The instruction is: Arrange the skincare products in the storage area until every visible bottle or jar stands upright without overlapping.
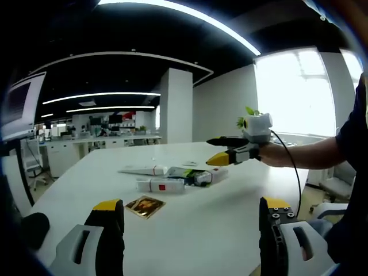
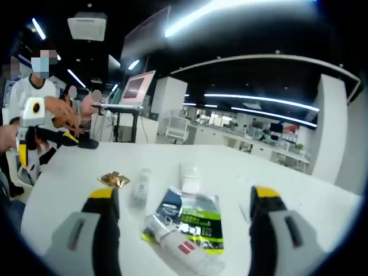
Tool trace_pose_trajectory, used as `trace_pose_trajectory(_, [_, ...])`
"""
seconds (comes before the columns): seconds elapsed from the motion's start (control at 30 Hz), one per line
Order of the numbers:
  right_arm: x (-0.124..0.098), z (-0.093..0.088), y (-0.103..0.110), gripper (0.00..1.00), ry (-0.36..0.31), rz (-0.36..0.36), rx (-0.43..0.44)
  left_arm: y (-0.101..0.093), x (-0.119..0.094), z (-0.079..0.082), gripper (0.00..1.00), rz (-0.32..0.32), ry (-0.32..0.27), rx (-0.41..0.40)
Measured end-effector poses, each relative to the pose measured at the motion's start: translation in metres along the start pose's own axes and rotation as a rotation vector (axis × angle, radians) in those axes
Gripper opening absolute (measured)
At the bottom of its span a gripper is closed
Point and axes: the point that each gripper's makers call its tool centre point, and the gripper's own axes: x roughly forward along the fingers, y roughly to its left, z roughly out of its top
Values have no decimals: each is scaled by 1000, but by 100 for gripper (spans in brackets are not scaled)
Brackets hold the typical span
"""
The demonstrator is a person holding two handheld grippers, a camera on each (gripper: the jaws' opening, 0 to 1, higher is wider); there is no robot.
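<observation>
**Still at the start: every product lies flat, nothing gripped**

Plainly, the arranging has not begun. In the left gripper view the left gripper (image 1: 191,221) stands wide and empty at 6 o'clock, and the right gripper (image 1: 220,150), also wide and empty, hovers at 2 o'clock over the cluster. On the white table (image 1: 230,230) lie a white tube (image 1: 160,185), a green-and-black sachet (image 1: 185,173) and a small gold packet (image 1: 145,206), all flat, some touching.

In the right gripper view the same sachet (image 2: 192,218) lies between the jaws at 6 o'clock, a red-labelled tube (image 2: 172,240) overlapping it. The next move, I judge, calls for closing on one tube and standing it clear of the sachet. The table offers open room on all sides; its edges are well apart from the cluster
</observation>
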Motion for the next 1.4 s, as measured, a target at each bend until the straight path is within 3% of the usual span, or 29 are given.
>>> trace_pose_trajectory(1.4, [43,-26,-24,94,77,21,-13,3,0,-9,100,10,8,-9])
